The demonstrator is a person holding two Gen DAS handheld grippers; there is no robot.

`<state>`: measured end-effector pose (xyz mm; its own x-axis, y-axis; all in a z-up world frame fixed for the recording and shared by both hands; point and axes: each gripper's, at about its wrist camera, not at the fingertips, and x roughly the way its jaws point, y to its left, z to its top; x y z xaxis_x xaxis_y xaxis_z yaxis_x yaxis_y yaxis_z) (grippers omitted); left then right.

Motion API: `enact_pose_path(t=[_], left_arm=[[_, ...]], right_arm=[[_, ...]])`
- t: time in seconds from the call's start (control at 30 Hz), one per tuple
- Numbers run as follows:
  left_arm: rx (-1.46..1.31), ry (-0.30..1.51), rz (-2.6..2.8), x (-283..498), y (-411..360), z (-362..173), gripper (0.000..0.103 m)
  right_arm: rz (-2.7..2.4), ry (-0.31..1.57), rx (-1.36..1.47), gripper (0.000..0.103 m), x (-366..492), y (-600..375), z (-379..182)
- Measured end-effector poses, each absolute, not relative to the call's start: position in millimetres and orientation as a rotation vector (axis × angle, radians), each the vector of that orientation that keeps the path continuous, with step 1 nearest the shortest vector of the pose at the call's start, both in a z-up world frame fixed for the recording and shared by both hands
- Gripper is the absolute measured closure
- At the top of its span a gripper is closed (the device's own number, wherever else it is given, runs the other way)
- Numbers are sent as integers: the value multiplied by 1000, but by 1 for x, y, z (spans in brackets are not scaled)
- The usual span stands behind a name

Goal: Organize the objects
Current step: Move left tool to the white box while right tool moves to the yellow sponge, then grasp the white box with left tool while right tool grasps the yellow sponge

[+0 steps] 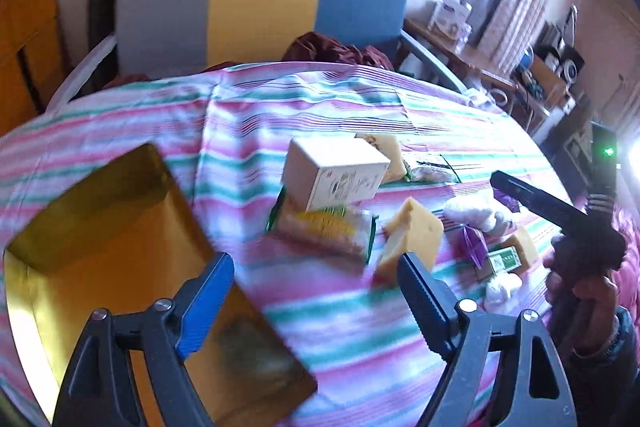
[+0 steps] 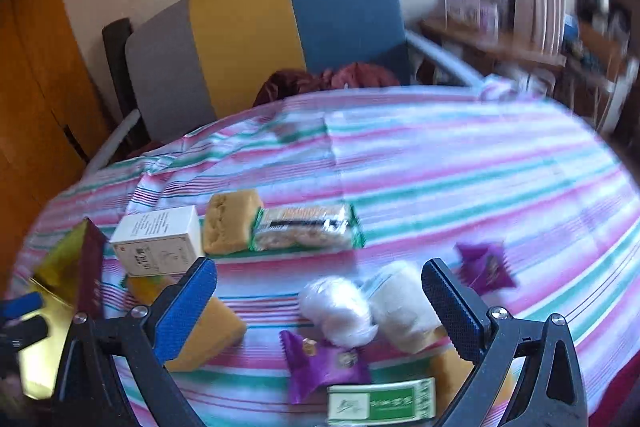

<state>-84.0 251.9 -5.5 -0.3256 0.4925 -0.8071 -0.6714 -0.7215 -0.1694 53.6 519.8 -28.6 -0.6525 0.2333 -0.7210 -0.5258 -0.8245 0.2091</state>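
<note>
Both tools are spread wide and carry nothing: the left gripper [image 1: 316, 291] hangs over the striped tablecloth [image 1: 344, 339] with its blue finger above the near corner of the open gold-lined box [image 1: 100, 259], and the right gripper [image 2: 320, 287] hovers low over the scattered snacks. The loose items lie in the middle and right of the table: a white carton [image 2: 160, 241] sits near the gold box's maroon wall, a yellow sponge cake [image 2: 230, 221] touches a green-edged cracker packet [image 2: 306, 227], and two clear-wrapped white sweets [image 2: 340, 307] lie between the right tool's fingers, with a purple wrapped candy [image 2: 320, 367] and a green-and-white box [image 2: 380, 403] just in front of them. Another yellow sponge block [image 2: 208, 335] lies under the right tool's blue finger. Judging by this, the sorting is at an early stage, since the gold box looks empty, though blur and glare hide its far corner. The right tool appears lined up for a pick of the wrapped sweets; that calls for dropping a little, closing gently on the crinkly plastic so it does not squirt out, then carrying it left to the box.
</note>
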Motion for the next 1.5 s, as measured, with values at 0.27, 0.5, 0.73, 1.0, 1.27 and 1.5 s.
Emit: enact_pose_path(t=[0.27, 0.5, 0.73, 1.0, 1.27, 1.5], left_arm=[[-1010, 639, 2001, -118, 324, -5, 14], [-1018, 848, 1817, -138, 375, -30, 14], [-1090, 918, 1655, -153, 403, -57, 14], [-1102, 781, 1704, -132, 390, -59, 53], [-1091, 529, 1930, -117, 324, -21, 53], [-1080, 351, 2040, -94, 262, 1, 53]], right_arm=[[2511, 657, -992, 0, 56, 517, -27], [2584, 686, -1041, 0, 51, 509, -27], [2631, 649, -1075, 0, 46, 501, -29], [2630, 623, -1097, 0, 43, 501, -31], [2634, 565, -1126, 0, 40, 494, -33], [2745, 479, -1223, 0, 32, 466, -37]])
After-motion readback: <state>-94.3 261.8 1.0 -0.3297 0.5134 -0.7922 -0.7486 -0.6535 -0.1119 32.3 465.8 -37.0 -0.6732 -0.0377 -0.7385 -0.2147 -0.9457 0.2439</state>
